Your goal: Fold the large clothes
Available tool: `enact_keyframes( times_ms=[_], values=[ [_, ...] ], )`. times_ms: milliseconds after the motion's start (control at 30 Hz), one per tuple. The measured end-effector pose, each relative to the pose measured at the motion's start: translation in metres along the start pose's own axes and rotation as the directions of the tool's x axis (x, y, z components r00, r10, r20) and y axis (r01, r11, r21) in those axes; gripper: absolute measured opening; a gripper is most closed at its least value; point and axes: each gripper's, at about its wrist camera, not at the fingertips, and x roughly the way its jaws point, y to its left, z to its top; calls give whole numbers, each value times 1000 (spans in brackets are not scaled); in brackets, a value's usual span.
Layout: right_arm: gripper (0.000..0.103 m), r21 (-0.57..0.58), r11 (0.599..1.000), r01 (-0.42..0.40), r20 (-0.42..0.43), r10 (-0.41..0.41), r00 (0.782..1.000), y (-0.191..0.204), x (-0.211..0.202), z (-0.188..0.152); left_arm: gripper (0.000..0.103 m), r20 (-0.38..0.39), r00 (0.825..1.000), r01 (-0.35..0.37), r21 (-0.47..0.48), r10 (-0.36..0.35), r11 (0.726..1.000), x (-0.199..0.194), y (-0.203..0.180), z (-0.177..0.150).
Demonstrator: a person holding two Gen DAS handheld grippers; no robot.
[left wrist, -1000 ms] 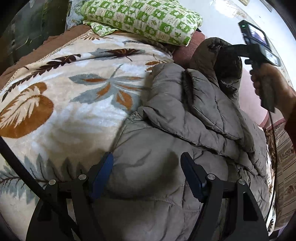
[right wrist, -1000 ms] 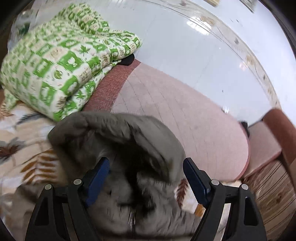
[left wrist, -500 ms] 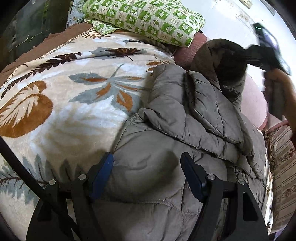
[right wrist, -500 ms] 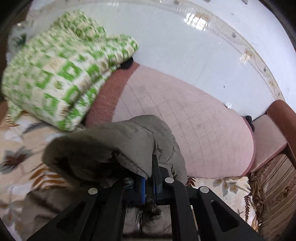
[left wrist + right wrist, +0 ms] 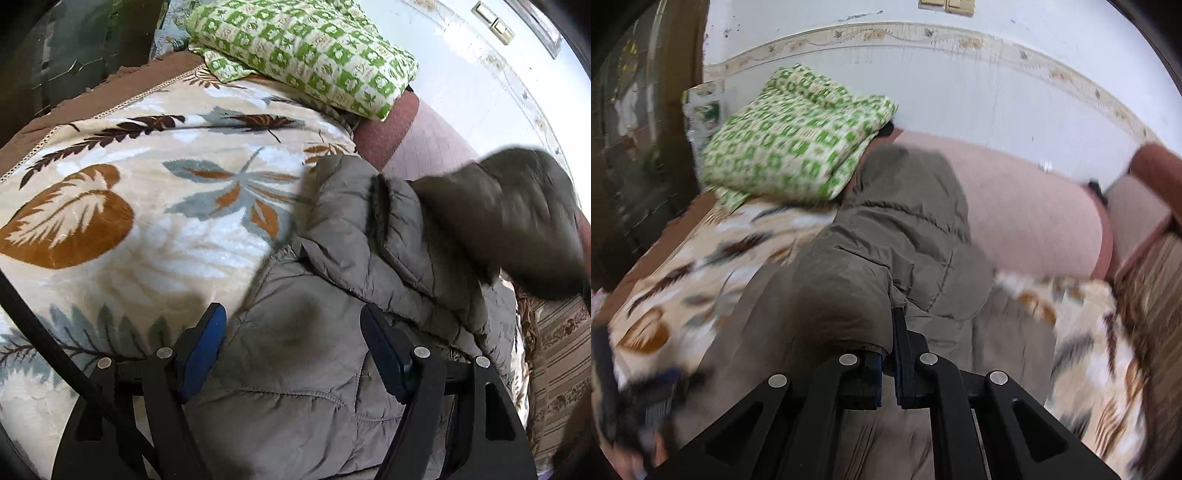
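Note:
A grey-brown quilted puffer jacket (image 5: pixel 332 354) lies on a leaf-patterned blanket (image 5: pixel 129 206), partly folded with a sleeve across its body. My left gripper (image 5: pixel 293 350) is open and hovers just above the jacket's lower body, holding nothing. My right gripper (image 5: pixel 888 363) is shut on the edge of the jacket's hood (image 5: pixel 905 229) and holds it lifted over the jacket. The hood also shows blurred in the left wrist view (image 5: pixel 517 218), raised at the right. The right gripper itself is hidden behind the hood there.
A folded green-and-white checked quilt (image 5: pixel 306 51) lies at the head of the bed, and it also shows in the right wrist view (image 5: pixel 790 144). A pink padded headboard (image 5: pixel 1027 206) and white wall stand behind. A striped brown cloth (image 5: pixel 561 362) hangs at the right edge.
My right gripper has shut on the hood and swung it up and back over the jacket towards me. My left gripper has stayed open and nearly still.

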Motion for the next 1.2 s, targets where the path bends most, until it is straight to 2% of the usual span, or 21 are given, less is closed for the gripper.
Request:
enact_keyframes(
  times_ms=[100,233,433,567,633,767,800,900,933,967,1033,1100,1133,1167,1200],
  values=[
    [5,42,998,-43,-42,44,998,4,-9,-52,74,11,1000,-1,-5,1,1000,-4,1,0],
    [5,117,991,-67,-140,84,987,7,23,-98,74,13,1000,5,-8,-5,1000,-7,-1,0],
    [5,205,978,-32,-234,80,969,-2,89,-128,74,40,999,-18,63,16,998,-16,-17,-6],
    [7,211,977,-30,-240,81,967,-2,99,-128,74,58,998,-35,97,29,995,-22,-23,-9],
    [13,144,990,-11,-214,42,976,5,80,-121,74,63,997,-47,108,40,993,-24,-24,-10],
    [65,54,998,-12,-125,19,992,11,20,-114,74,56,997,-50,104,44,993,-26,-21,-13],
    [67,50,999,-14,-95,18,995,9,3,-112,74,56,998,-47,101,42,994,-26,-21,-13],
    [67,49,998,-28,1,28,1000,1,-43,-96,74,61,997,-49,106,43,993,-27,-22,-13],
    [67,56,998,-20,50,17,999,-3,-56,-81,74,63,997,-51,109,45,993,-27,-23,-14],
    [67,65,998,-18,73,13,997,-6,-61,-73,74,62,997,-51,114,44,992,-26,-24,-15],
    [64,138,989,-60,130,42,991,-20,-59,-34,74,57,997,-50,119,43,992,-25,-27,-16],
    [37,215,971,-103,157,70,985,-33,-48,-11,74,54,997,-57,133,50,989,-22,-29,-18],
    [36,282,945,-167,154,127,980,-42,-27,10,74,53,997,-60,139,53,988,-22,-31,-19],
    [35,320,925,-204,152,163,975,-45,-18,16,74,51,997,-63,144,56,988,-21,-32,-19],
    [33,378,888,-260,152,218,964,-50,1,24,74,48,997,-63,146,57,987,-19,-32,-19]
  ],
)
